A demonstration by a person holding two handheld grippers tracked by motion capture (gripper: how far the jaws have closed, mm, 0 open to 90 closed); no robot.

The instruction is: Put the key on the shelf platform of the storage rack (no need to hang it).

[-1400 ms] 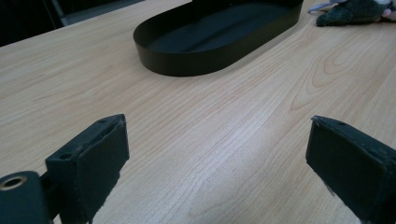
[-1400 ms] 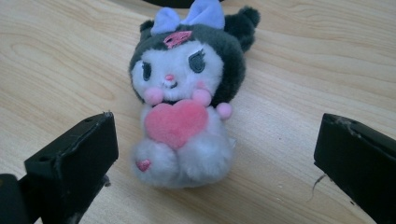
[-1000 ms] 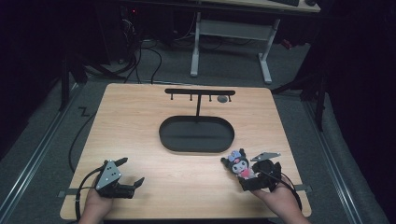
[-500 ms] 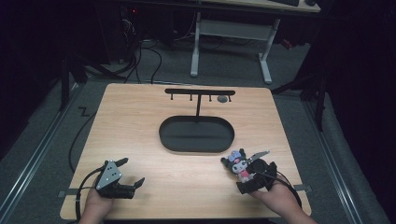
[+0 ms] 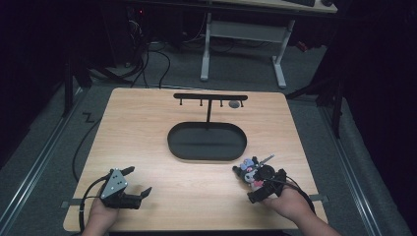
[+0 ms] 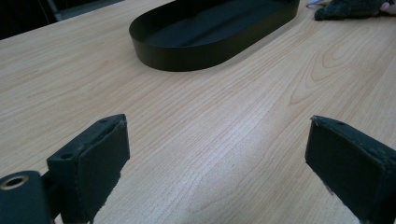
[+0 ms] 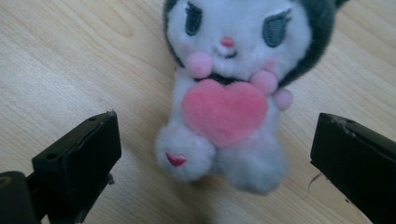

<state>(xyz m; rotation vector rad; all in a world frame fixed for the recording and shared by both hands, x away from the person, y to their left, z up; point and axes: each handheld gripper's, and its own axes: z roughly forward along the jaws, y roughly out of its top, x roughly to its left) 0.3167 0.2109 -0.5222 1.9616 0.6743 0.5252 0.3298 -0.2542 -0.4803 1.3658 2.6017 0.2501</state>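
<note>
From the high view, the plush toy (image 5: 250, 173) lies on the wooden table (image 5: 147, 123) at about 4 o'clock from the black oval tray (image 5: 206, 141), near the table's front right corner. The right gripper (image 5: 259, 186) sits just behind it on the person's side, its jaws angled toward the toy; the left gripper (image 5: 135, 183) rests at about 7 o'clock from the tray, well apart from the toy. A black T-shaped rack (image 5: 210, 98) stands at the tray's 12 o'clock side, with a small grey round thing (image 5: 234, 104) by its right end.

In the left gripper view, the left gripper (image 6: 215, 154) has its jaws spread wide over bare wood and holds nothing; the tray (image 6: 210, 28) lies ahead, and a dark fuzzy edge of the toy (image 6: 348, 8) peeks in at 1 o'clock.

The right gripper view gives what the overhead cannot: the toy (image 7: 233, 98) lies face up, with a white face, a dark hood and a pink heart on its belly, between the widely parted jaws of the right gripper (image 7: 215, 158), which touch nothing yet (it is straddled, not held).

I judge the toy light, soft and squashy, not fragile and not slippery. The best hold looks to be across the body at the heart, where the stuffing is thickest; the feet or ears would flop.
</note>
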